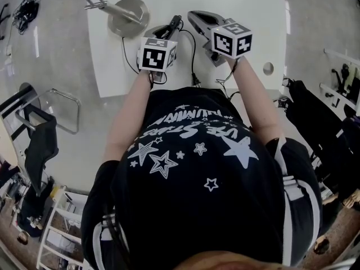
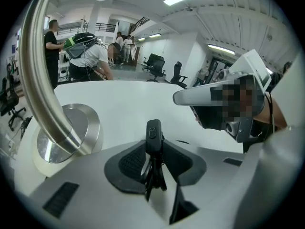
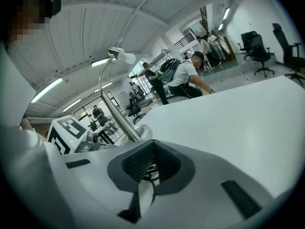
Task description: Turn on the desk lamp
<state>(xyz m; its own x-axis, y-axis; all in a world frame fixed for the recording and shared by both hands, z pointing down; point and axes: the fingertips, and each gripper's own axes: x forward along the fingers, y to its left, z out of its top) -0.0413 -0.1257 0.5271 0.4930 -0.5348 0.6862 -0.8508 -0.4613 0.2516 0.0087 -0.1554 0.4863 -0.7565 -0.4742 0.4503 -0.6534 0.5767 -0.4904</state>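
Note:
The desk lamp stands at the table's far left, with a round metal base [image 1: 128,16] and a curved metal arm [image 2: 38,75]; its bulb head [image 3: 122,56] shows in the right gripper view. A black inline switch [image 2: 153,133] on the lamp's cord [image 1: 194,61] stands upright between the pads of my left gripper [image 2: 153,149], which is shut on it just right of the base. My right gripper [image 1: 198,17] hovers beside it over the table, jaws together on nothing. Whether the bulb is lit I cannot tell.
The white table [image 1: 247,4] runs on to the right and back. A small round grommet [image 1: 268,68] sits near its right edge. Office chairs [image 2: 157,61] and several people stand far behind the table. A metal rack [image 1: 56,229] is on the floor at the left.

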